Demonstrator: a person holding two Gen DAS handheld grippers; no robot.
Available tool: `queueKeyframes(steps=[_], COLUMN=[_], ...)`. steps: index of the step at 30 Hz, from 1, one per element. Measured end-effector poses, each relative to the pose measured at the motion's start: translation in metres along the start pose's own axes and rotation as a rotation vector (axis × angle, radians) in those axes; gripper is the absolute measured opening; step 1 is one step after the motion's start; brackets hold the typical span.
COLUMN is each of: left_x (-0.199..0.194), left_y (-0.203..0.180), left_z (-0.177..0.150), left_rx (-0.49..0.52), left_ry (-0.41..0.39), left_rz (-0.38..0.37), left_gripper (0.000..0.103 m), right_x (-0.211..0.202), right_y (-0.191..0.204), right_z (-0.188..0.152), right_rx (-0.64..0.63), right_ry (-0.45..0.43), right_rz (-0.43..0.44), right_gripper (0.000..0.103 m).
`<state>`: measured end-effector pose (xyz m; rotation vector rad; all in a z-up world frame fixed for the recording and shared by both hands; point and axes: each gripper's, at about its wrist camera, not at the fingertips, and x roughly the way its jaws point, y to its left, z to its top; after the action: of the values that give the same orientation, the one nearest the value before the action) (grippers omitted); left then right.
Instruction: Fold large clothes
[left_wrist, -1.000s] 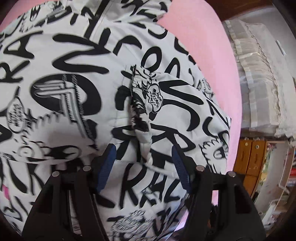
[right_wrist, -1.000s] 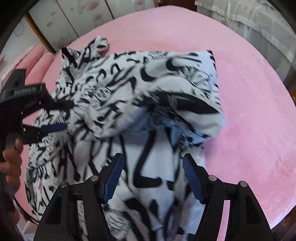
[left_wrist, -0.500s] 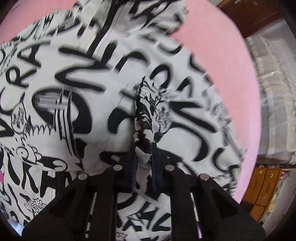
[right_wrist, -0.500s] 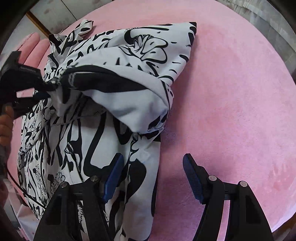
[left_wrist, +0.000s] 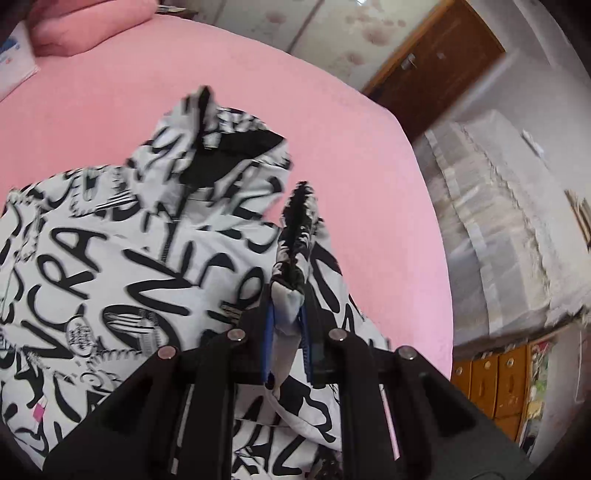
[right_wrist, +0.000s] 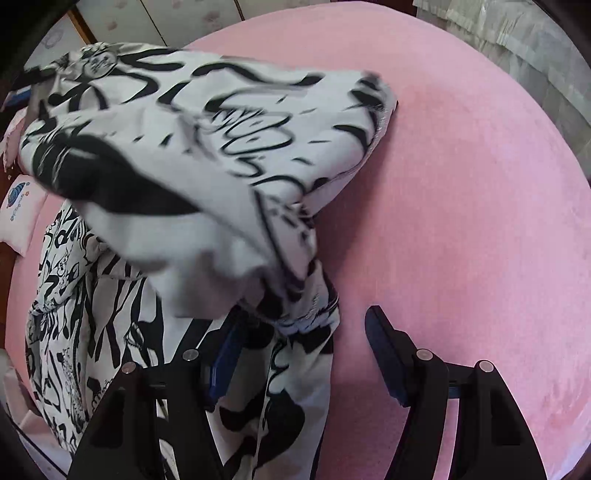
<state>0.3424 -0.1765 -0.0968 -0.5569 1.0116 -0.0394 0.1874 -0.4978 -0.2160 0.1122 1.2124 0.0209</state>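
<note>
A white hooded jacket with black graffiti print (left_wrist: 122, 280) lies on the pink bed (left_wrist: 129, 96). My left gripper (left_wrist: 286, 325) is shut on a pinched fold of the jacket and lifts it up off the bed. In the right wrist view the lifted part of the jacket (right_wrist: 207, 155) hangs raised and blurred over the bed (right_wrist: 461, 206). My right gripper (right_wrist: 303, 354) is open, with the jacket's sleeve cuff (right_wrist: 306, 317) lying between its fingers, nearer the left finger.
Pink pillows (left_wrist: 77, 29) lie at the head of the bed. A brown door (left_wrist: 432, 70), a covered white stack (left_wrist: 509, 229) and orange drawers (left_wrist: 491, 384) stand beyond the bed's right edge. The bed's edge curves close on the right.
My left gripper shut on a fold of the jacket and raised it, tilting up toward the room. The right gripper stayed open and shifted; the raised fabric now hangs over its view.
</note>
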Motion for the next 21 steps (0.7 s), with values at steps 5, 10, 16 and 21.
queueKeyframes(steps=[5,10,16,21], left_x=[-0.023,-0.014,0.012,0.032], left_y=[0.065,0.139,0.188,0.2], left_z=[0.021,0.011,-0.038,-0.072], left_rx=[-0.075,-0.13,-0.141,-0.128], left_ry=[-0.045,0.019,0.117,0.161], left_rz=[0.136,0.282,0.394,0.465], left_gripper=[0.01,0.01,0.01,0.01], right_x=[0.004,-0.009,0.002,0.022], right_y=[-0.007,0.013,0.006,-0.017], right_z=[0.006,0.001,-0.002,-0.003], right_rx=[-0.021,-0.207,-0.15,0.036], right_ry=[-0.013,-0.125,-0.039,0.059], right_rz=[0.002,0.022,0.07,0.117], right_gripper=[0.068,0.053,0.026,0.014])
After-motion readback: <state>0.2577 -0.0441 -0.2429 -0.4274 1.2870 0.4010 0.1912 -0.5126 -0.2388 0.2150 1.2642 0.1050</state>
